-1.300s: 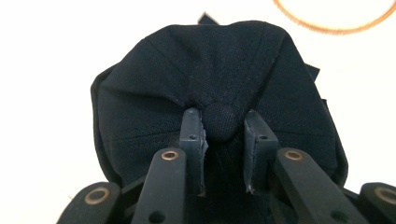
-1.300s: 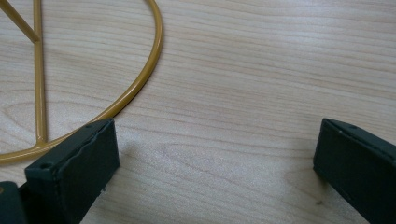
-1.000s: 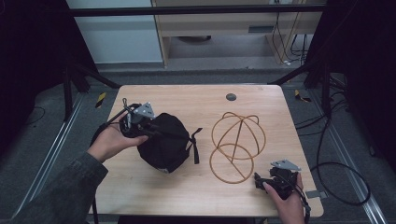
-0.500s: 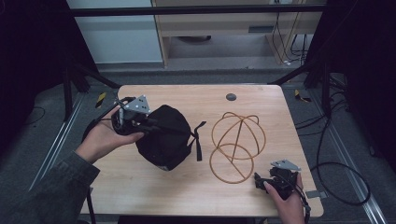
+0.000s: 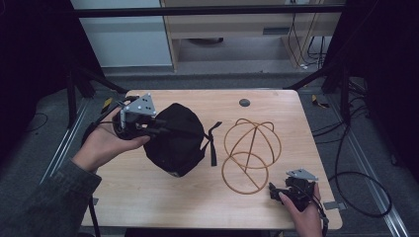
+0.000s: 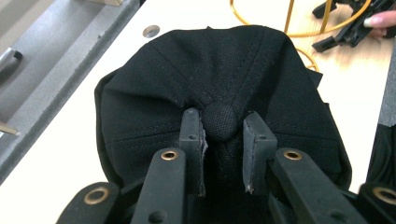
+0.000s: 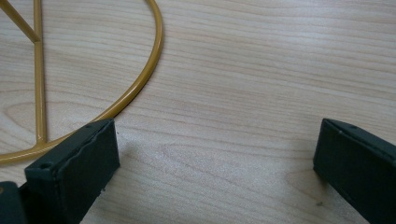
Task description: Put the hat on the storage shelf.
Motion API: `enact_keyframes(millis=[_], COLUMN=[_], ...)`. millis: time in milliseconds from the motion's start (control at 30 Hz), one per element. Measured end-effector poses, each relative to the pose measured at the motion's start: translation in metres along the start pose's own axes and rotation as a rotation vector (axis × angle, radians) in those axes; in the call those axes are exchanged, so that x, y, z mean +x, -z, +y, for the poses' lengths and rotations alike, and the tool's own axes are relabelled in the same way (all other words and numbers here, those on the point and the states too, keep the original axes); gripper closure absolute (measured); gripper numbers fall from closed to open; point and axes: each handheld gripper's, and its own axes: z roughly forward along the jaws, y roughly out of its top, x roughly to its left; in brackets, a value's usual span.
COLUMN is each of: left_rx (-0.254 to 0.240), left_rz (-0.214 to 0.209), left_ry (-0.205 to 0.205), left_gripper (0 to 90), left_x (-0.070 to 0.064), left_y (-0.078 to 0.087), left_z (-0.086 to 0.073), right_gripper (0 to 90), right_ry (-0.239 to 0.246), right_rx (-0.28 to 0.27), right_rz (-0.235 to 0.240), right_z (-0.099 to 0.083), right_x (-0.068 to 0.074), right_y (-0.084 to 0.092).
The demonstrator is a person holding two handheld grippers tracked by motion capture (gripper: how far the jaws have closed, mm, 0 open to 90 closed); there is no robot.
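We see a light wooden table on grey floor. Beyond the table stands a pale cabinet, with dark surroundings on either side.

I am working in what is looking like a lab or recording workshop: a plain wooden table is standing on grey floor between metal rails, with dark frame struts, trailing cables and bare shelving behind.
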Motion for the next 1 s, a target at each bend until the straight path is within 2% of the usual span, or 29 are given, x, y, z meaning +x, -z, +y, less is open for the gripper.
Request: enact_keyframes(millis=[467, 767, 1000], left_rx=[-0.039, -0.072, -0.093], left_rz=[0.020, 0.028, 0.027], left_ry=[-0.026, -0.018, -0.023], left_gripper=[73.2, 73.3, 73.2], left_x=[-0.003, -0.001, -0.003], left_y=[0.020, 0.029, 0.033], left_z=[0.016, 0.023, 0.037], right_gripper=[0.4, 0.4, 0.4], right_ry=[0.002, 0.003, 0.002], right_rx=[-0.001, -0.002, 0.000], right_rz=[0.001, 0.001, 0.001], right_z=[0.000, 0.001, 0.001], right_x=[0.000, 0.000, 0.000], right_y=[0.000, -0.001, -0.001])
